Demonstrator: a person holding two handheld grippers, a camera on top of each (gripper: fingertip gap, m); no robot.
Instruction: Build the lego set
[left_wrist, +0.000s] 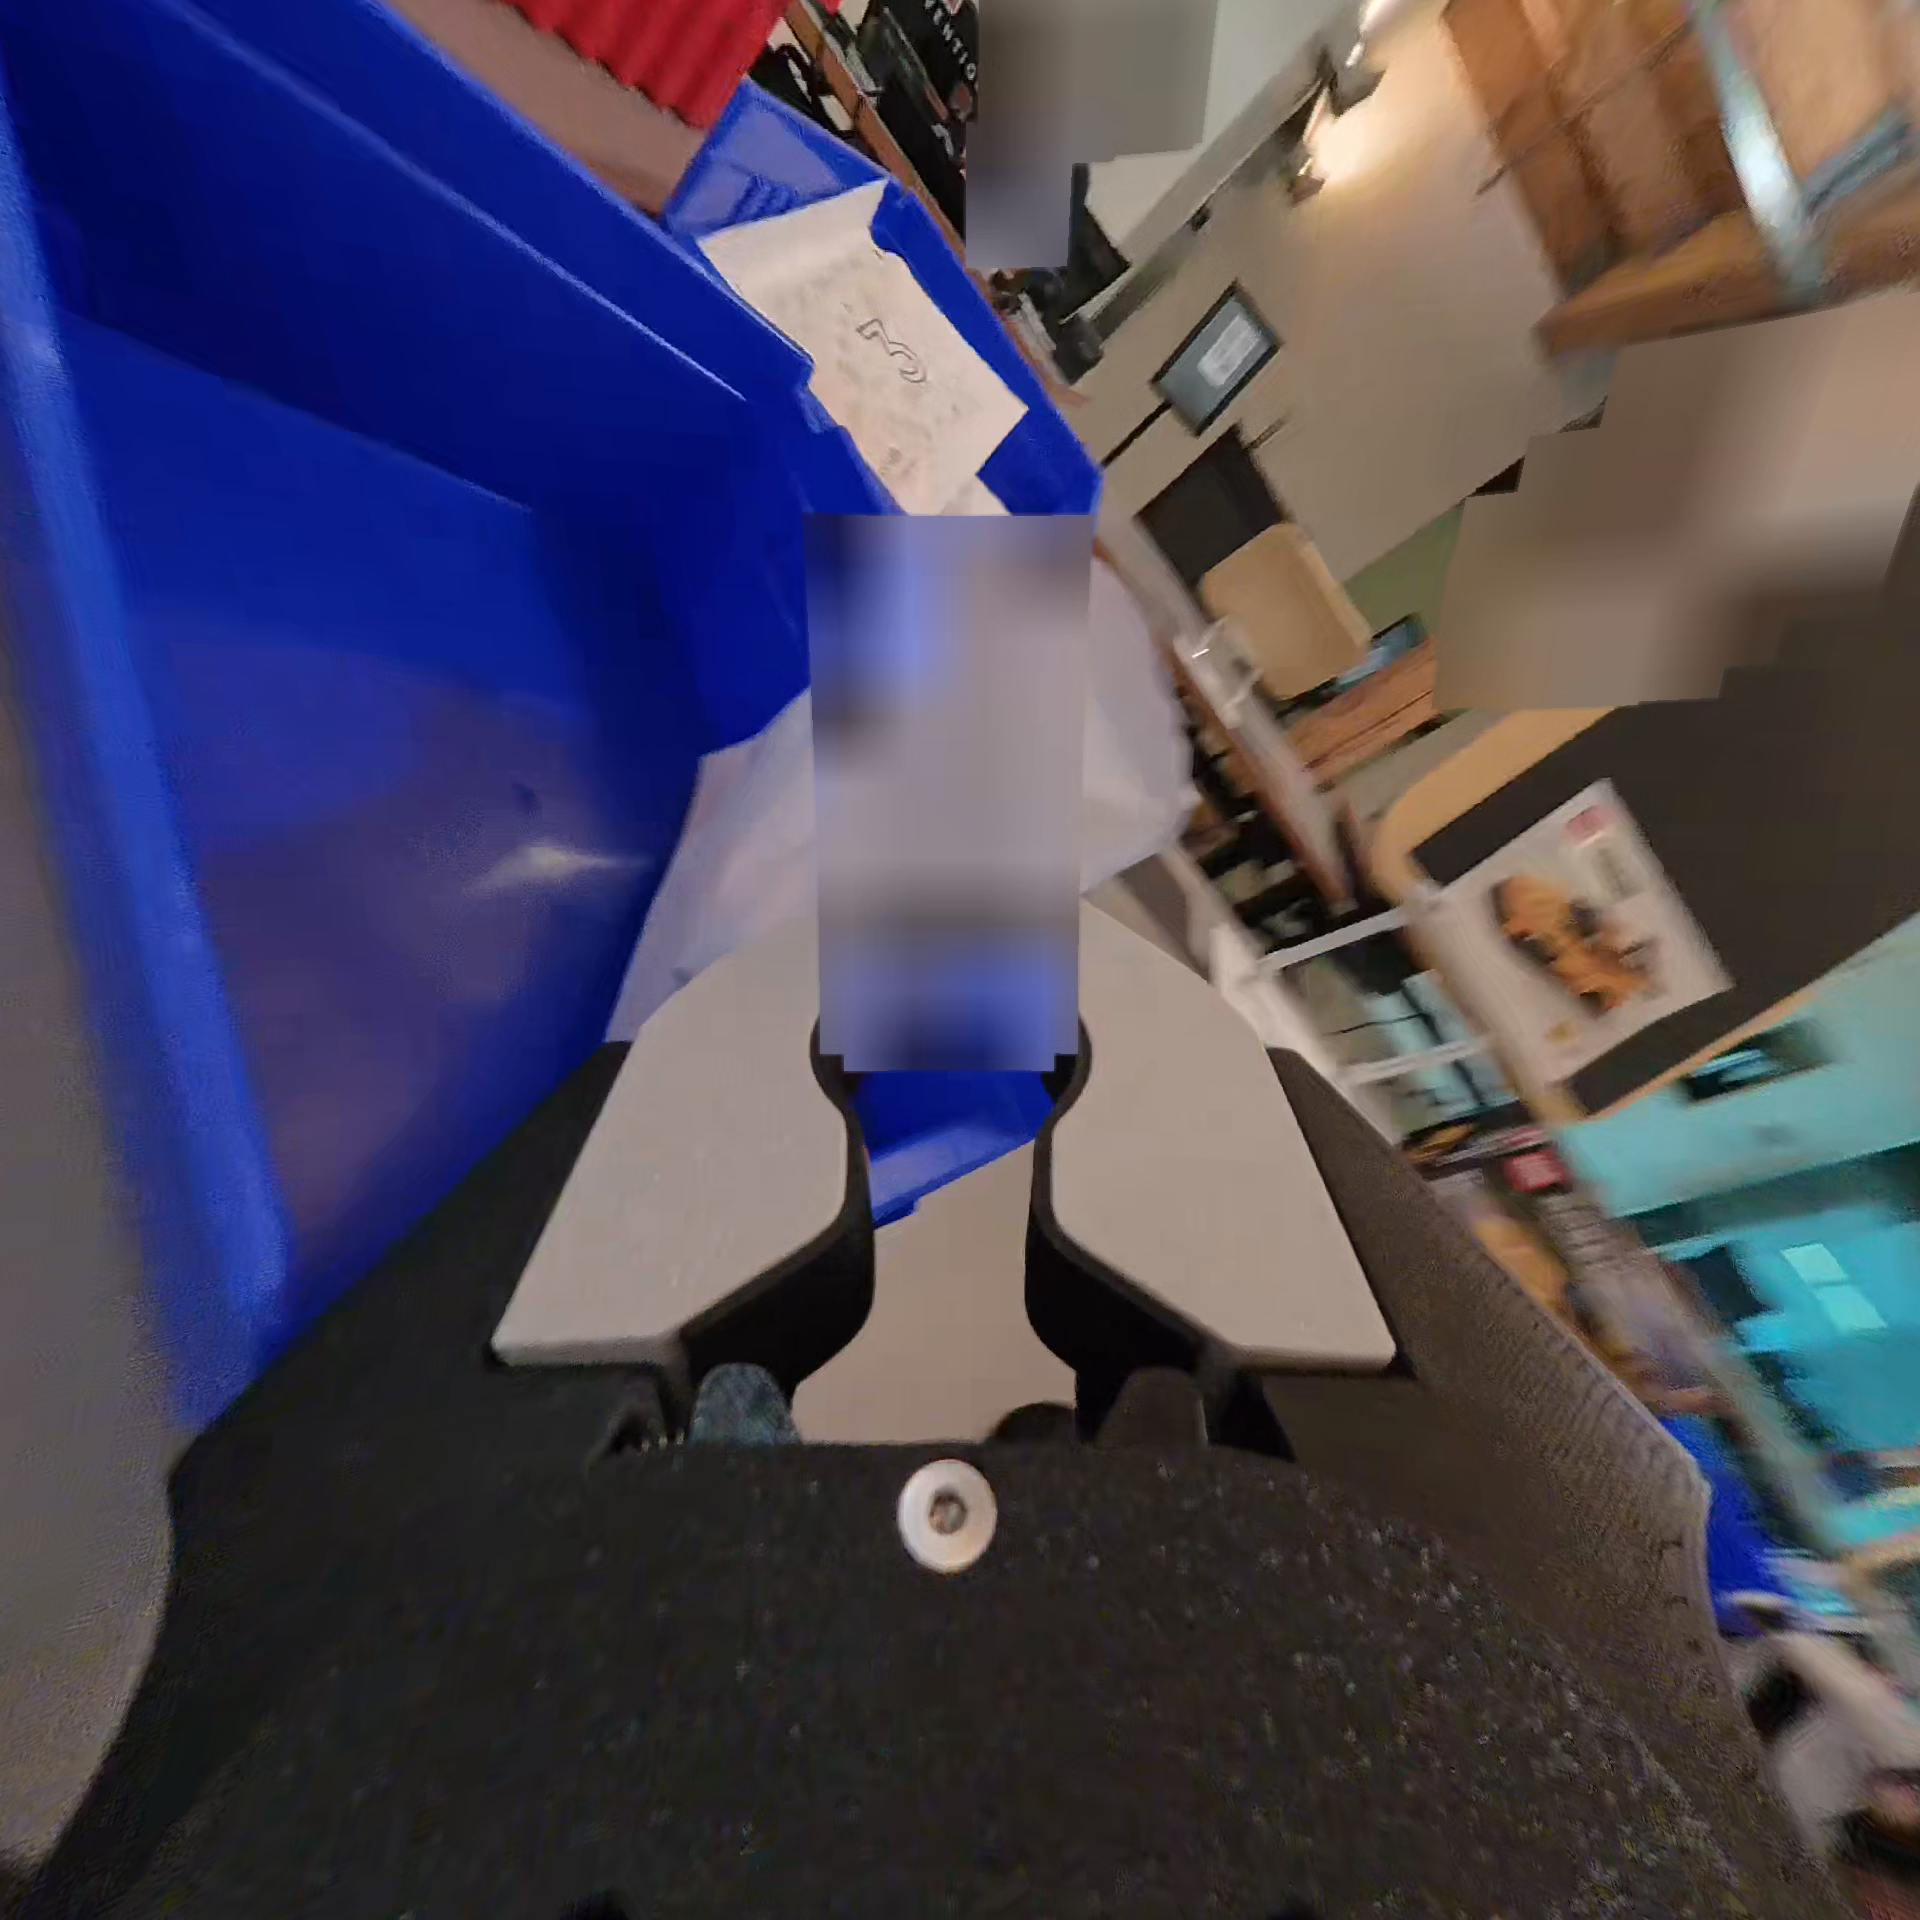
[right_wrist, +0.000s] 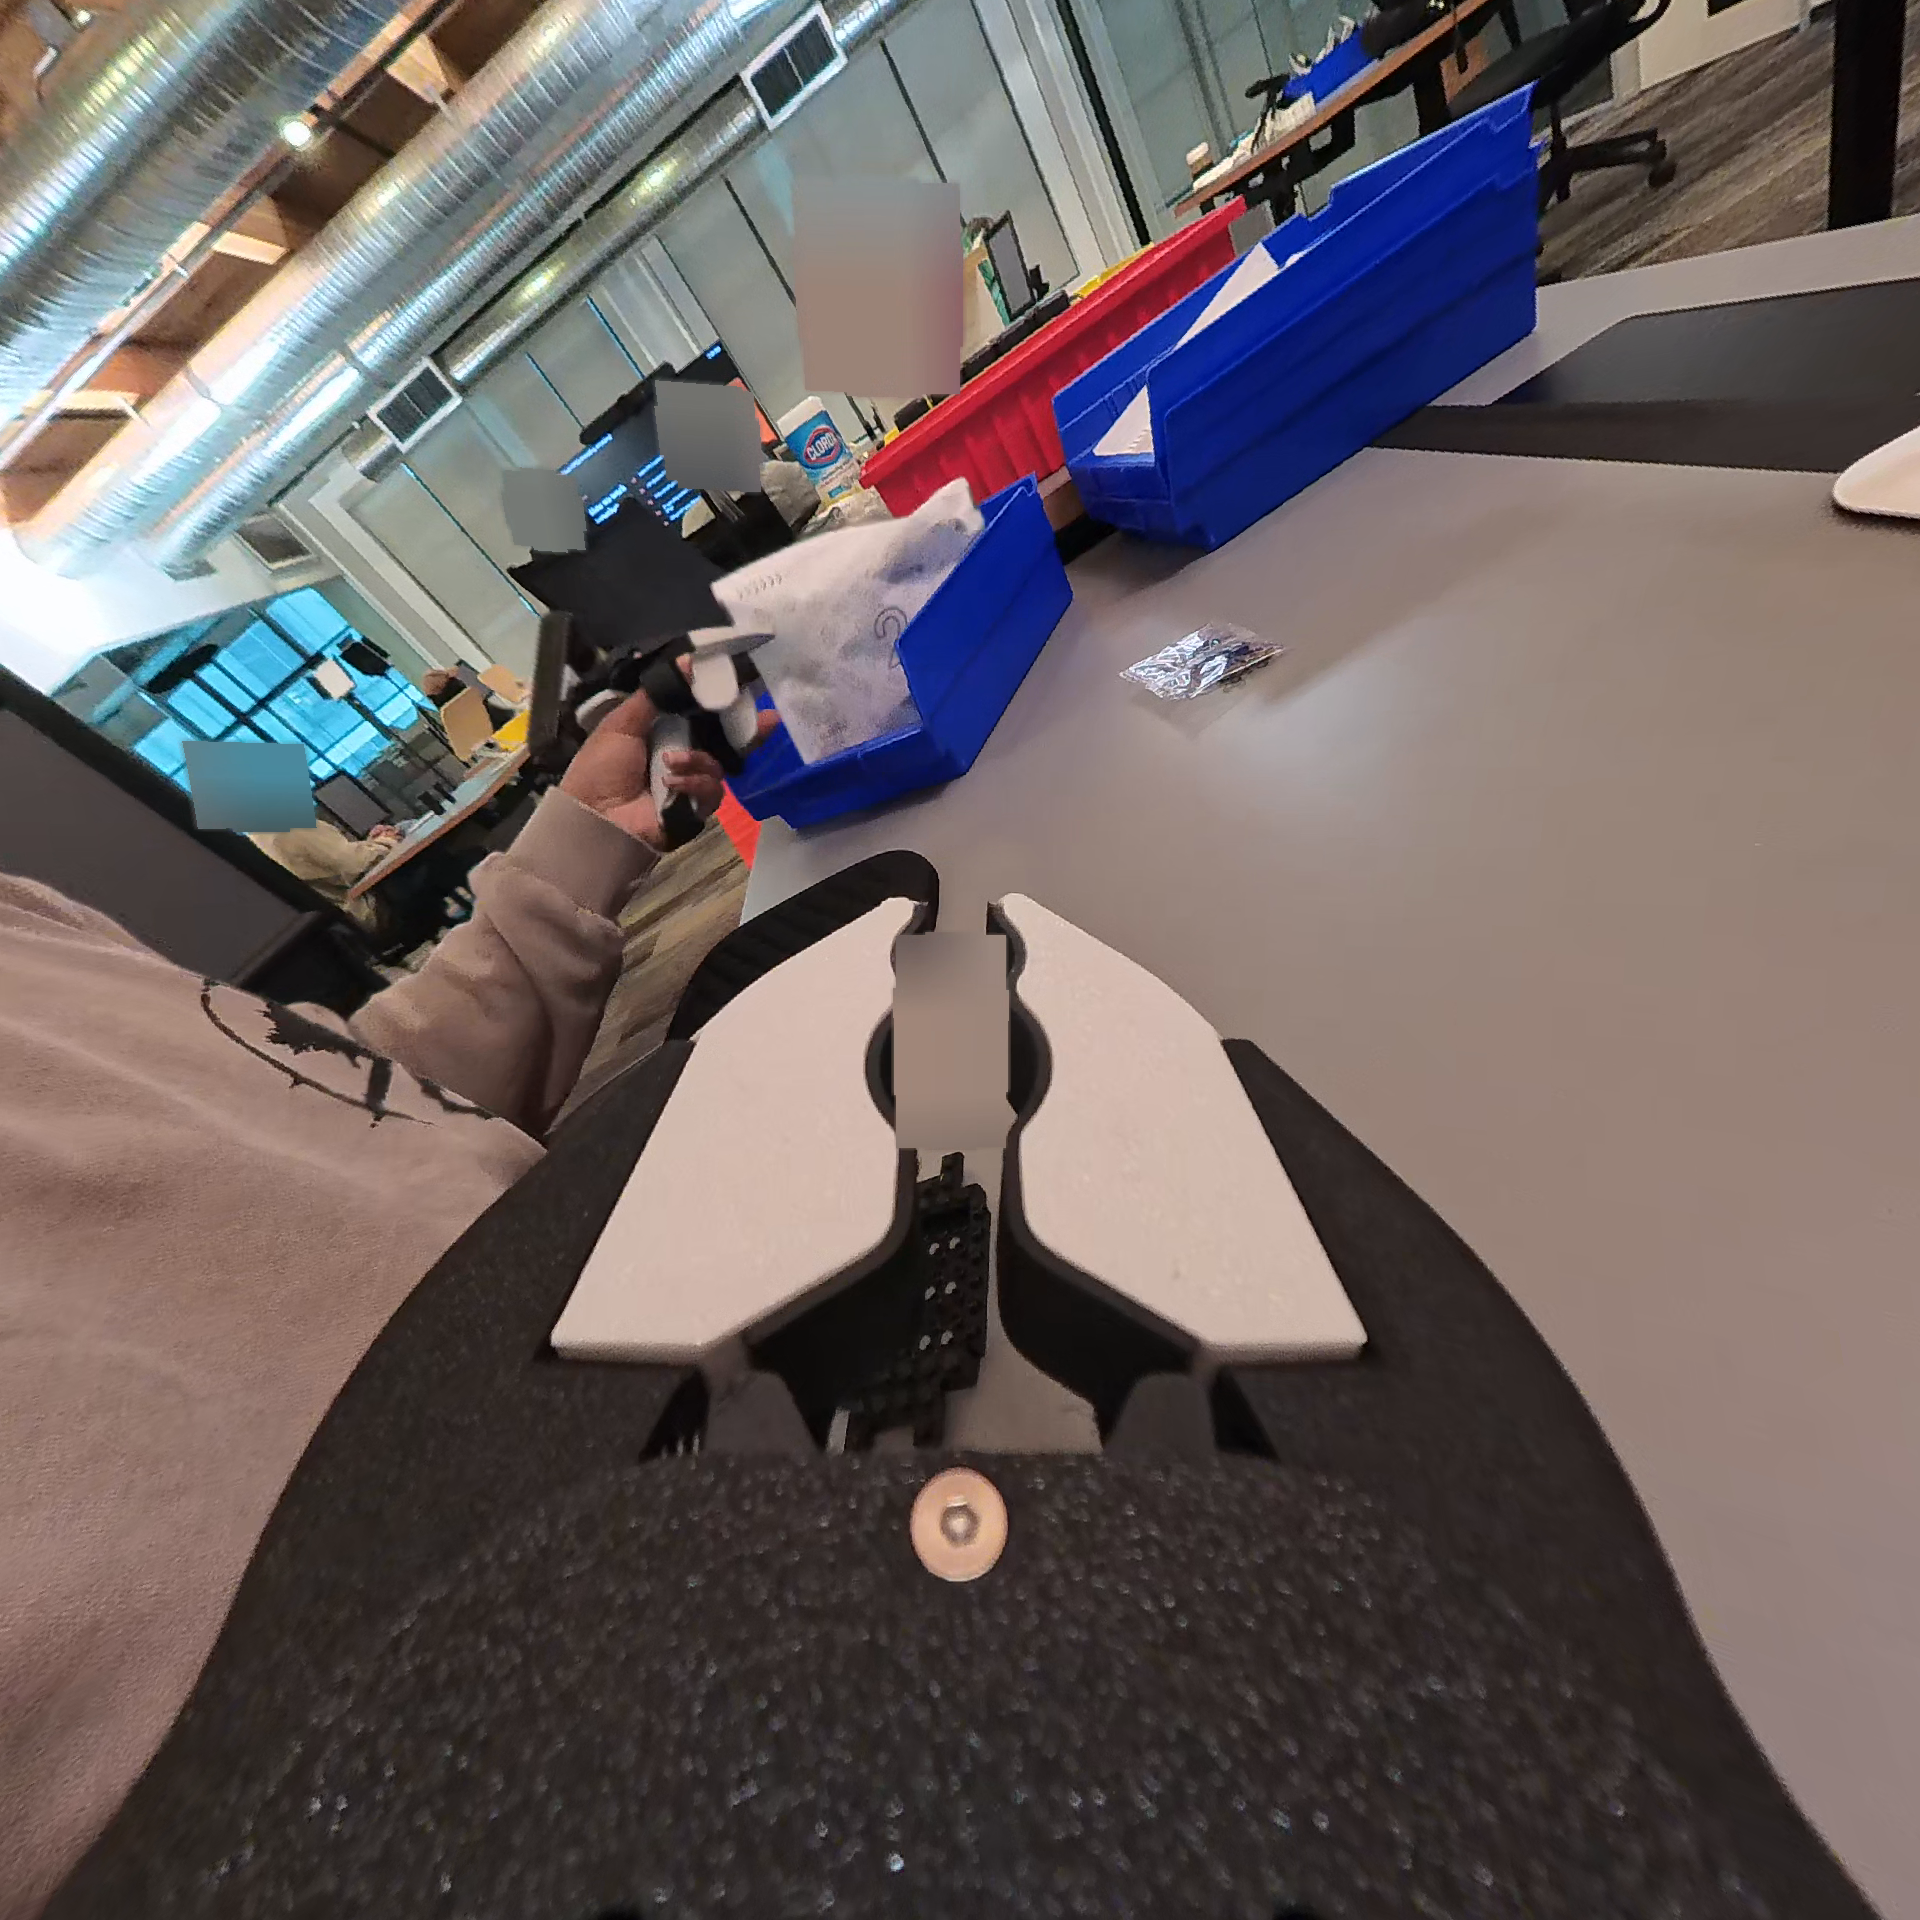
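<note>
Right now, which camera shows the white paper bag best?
The right wrist view: the white paper bag shows whole, pinched by the left claw above the small blue bin. The left wrist view shows only a blurry, partly masked bit.

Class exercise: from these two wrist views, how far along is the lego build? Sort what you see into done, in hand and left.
Done: a small black lego assembly exists, clamped in the right gripper. In hand: the left gripper is pulling a white bag from the nearest blue bin. Left: that bag looks unopened, a small clear packet lies on the table, and another blue bin holds more, so most remains.
</note>
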